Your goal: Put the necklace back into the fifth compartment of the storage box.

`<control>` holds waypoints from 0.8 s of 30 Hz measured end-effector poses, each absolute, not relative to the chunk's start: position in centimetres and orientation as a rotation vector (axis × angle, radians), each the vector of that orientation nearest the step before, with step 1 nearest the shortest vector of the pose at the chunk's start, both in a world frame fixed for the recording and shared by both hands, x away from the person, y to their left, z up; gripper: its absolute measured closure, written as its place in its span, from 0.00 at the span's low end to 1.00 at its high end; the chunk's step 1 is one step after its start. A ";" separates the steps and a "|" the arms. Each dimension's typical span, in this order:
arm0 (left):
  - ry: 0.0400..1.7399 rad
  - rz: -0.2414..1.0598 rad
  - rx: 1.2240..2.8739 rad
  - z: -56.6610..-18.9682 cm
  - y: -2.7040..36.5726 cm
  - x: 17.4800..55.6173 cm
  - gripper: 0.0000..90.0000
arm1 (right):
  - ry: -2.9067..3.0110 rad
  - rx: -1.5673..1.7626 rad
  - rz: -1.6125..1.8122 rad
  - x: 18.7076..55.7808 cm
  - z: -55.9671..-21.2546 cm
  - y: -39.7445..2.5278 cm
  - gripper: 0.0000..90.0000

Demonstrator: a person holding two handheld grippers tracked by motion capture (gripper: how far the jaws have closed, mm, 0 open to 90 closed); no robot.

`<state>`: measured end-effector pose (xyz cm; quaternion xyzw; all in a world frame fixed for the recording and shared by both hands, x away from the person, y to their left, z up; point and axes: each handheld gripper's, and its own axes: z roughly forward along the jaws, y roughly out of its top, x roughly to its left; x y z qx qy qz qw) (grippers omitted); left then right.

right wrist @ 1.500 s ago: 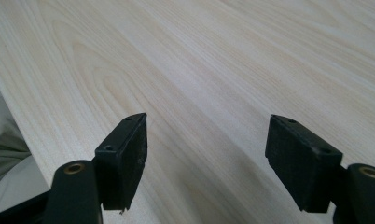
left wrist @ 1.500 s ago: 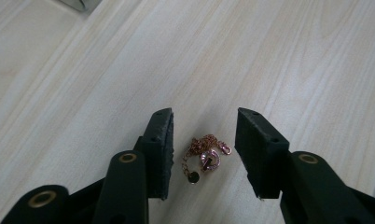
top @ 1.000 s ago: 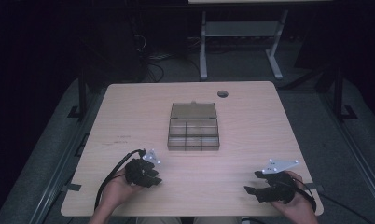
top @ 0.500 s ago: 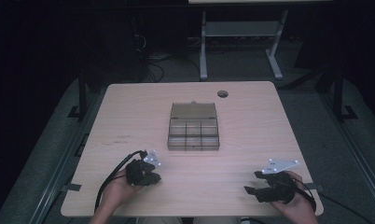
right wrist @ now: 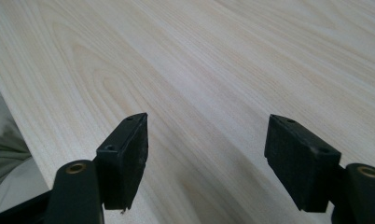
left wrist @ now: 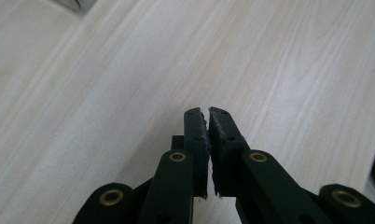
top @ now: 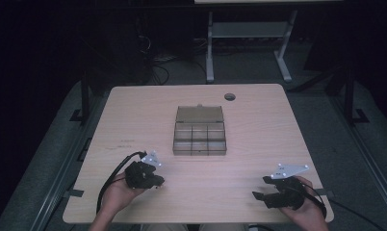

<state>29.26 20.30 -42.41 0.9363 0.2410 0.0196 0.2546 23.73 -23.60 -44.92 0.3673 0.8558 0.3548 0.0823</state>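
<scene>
Here I see the pale wooden table (top: 134, 115) in a dark room, the clear compartment box (top: 199, 131) at its middle. Nearer me than the box, my left gripper (top: 155, 182) is closed on nothing; my right gripper (top: 261, 187) gapes wide.

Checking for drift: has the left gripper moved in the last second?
No. The left gripper sits at the same spot below the compartment box.

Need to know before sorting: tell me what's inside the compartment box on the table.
The compartment box lies open; its six compartments look empty, with the brown floors showing. Anything small inside is too fine to tell from the high view.
</scene>
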 end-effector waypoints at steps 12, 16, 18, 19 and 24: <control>0.634 0.089 2.444 -39.0 21.2 28.9 0.96 | 2.552 1.096 1.060 23.7 -44.9 -23.6 0.33; 0.636 0.090 2.439 -38.4 21.1 29.0 0.96 | 2.551 1.103 1.061 23.7 -44.9 -23.6 0.33; 0.631 0.082 2.438 -38.1 21.1 29.2 0.96 | 2.550 1.104 1.059 23.7 -44.9 -23.6 0.33; 0.631 0.081 2.433 -38.0 21.0 29.3 0.96 | 2.550 1.104 1.059 23.7 -44.9 -23.6 0.33; 0.624 0.073 2.438 -37.5 20.8 29.8 0.96 | 2.553 1.101 1.059 23.8 -44.9 -23.7 0.33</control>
